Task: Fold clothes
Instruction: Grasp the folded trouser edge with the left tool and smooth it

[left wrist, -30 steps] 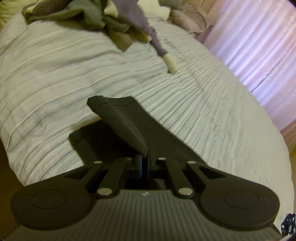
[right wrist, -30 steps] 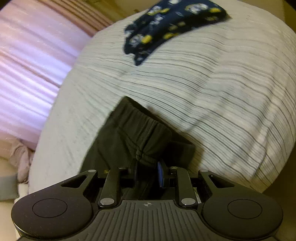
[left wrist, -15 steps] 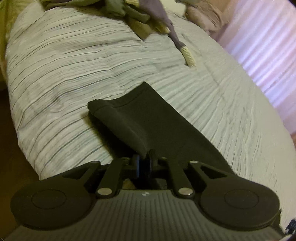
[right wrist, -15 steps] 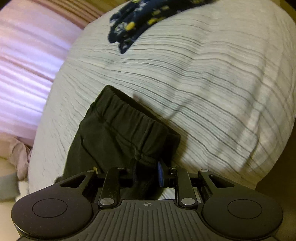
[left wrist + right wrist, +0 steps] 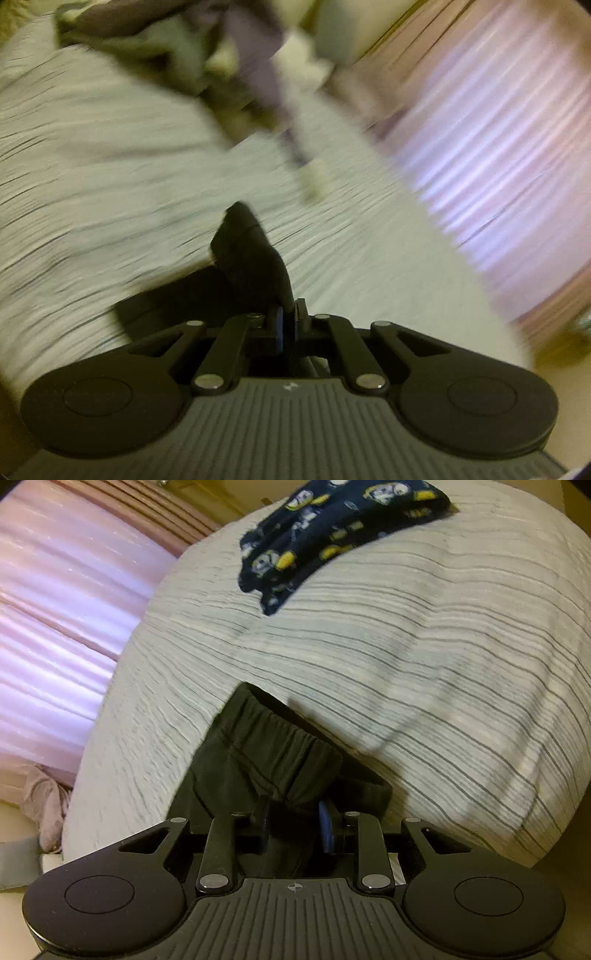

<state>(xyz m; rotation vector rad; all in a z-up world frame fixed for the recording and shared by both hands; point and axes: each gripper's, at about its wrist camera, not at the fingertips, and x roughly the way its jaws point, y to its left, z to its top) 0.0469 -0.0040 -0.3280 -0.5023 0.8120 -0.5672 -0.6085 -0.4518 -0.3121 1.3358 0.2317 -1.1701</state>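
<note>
Black trousers (image 5: 273, 746) lie on the striped bedspread (image 5: 406, 664), elastic waistband toward the right wrist view. My right gripper (image 5: 293, 819) is shut on a bunched part of that waistband, which fills the gap between its pads. In the blurred left wrist view, the other end of the black trousers (image 5: 251, 258) rises as a narrow fold above the bedspread (image 5: 110, 184). My left gripper (image 5: 290, 317) has its jaws closing tight on this fold. Dark cloth and its shadow lie below, to the left.
A navy patterned garment (image 5: 332, 528) lies folded at the far end of the bed. A pile of olive and purple clothes (image 5: 166, 44) sits at the other end, one cream cuff (image 5: 314, 181) trailing out. Pink curtains (image 5: 498, 147) hang beyond the bed's edge.
The left view has swung and blurred. The trouser end, flat on the bed before, now stands up as a lifted fold in the left gripper. The right gripper keeps its hold on the waistband.
</note>
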